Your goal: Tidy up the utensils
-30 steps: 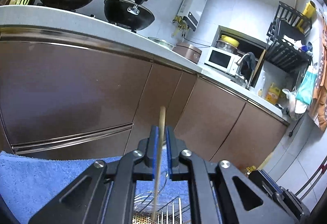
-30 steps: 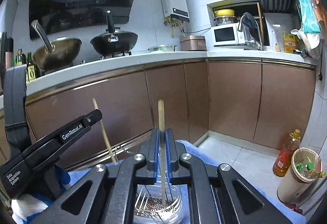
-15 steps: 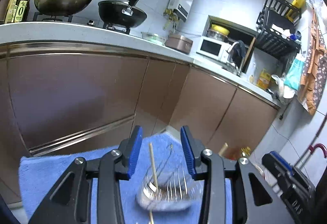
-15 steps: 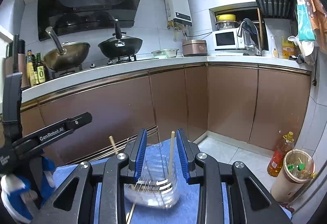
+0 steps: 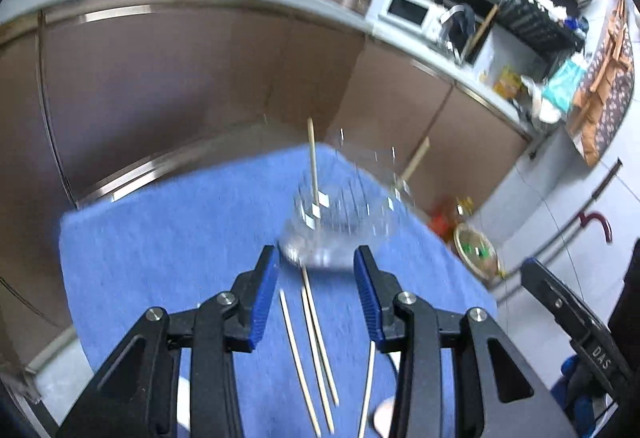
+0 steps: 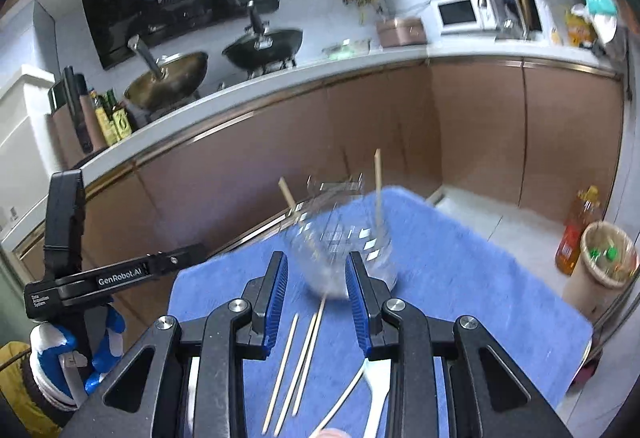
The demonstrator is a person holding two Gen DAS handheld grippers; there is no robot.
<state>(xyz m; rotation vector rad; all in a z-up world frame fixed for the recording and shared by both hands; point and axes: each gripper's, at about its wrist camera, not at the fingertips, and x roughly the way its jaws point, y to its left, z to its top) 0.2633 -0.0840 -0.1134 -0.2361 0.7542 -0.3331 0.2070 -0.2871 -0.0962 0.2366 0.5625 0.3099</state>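
Note:
A clear glass cup [image 5: 340, 214] [image 6: 344, 250] stands on a blue towel [image 5: 168, 246] [image 6: 460, 278] with two wooden chopsticks upright in it [image 5: 313, 166] [image 6: 378, 190]. Several loose chopsticks [image 5: 312, 350] [image 6: 298, 362] lie on the towel in front of the cup. A white plastic fork [image 6: 378, 382] lies beside them. My left gripper [image 5: 316, 302] is open and empty just short of the cup. My right gripper [image 6: 316, 302] is open and empty, also just short of the cup.
Brown kitchen cabinets [image 6: 480, 142] run behind the table under a white counter with two woks [image 6: 262, 46]. A bin [image 6: 606, 270] and an oil bottle [image 6: 576, 234] stand on the floor to the right. The other handheld gripper [image 6: 100, 278] shows at left.
Both grippers were shut on a chopstick each above the cup. They opened, left the chopsticks standing in the cup, and pulled back and up, so the loose chopsticks now show.

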